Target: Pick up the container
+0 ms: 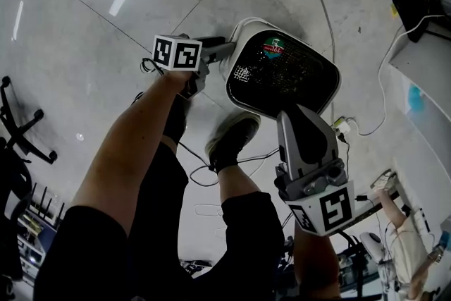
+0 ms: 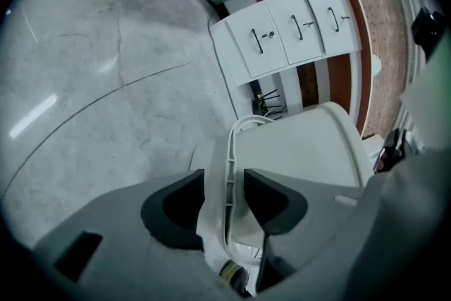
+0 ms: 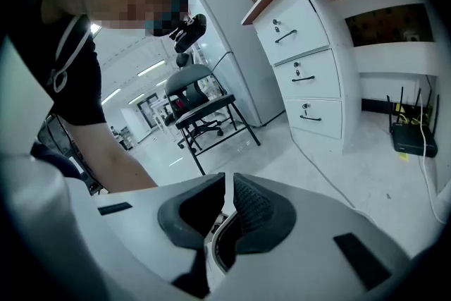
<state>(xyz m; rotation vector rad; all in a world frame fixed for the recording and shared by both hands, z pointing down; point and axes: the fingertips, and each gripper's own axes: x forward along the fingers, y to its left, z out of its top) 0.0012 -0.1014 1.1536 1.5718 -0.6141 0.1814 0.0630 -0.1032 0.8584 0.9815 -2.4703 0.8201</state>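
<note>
Container [image 1: 282,74] is low in front of the person's shoe [image 1: 232,141], over the floor [image 1: 106,46]; it is white with a dark inside. At its left side the left gripper [image 2: 224,197] has its jaws released: they stand wide, with the white rim [image 2: 229,151] between them, but they do not press on it. If the lift begins like this, I think this side gets no support, and the container can tip or swing down to the left. At the right side the right gripper [image 3: 227,211] has its jaws clenched on a thin piece of the rim. Such a small hold on one edge may slip, or bend the plastic, when the weight comes on it.

I cannot tell whether the container's bottom rests on the floor. What is inside is too dark to read. In the head view the right gripper's body covers its own place of grip.
</note>
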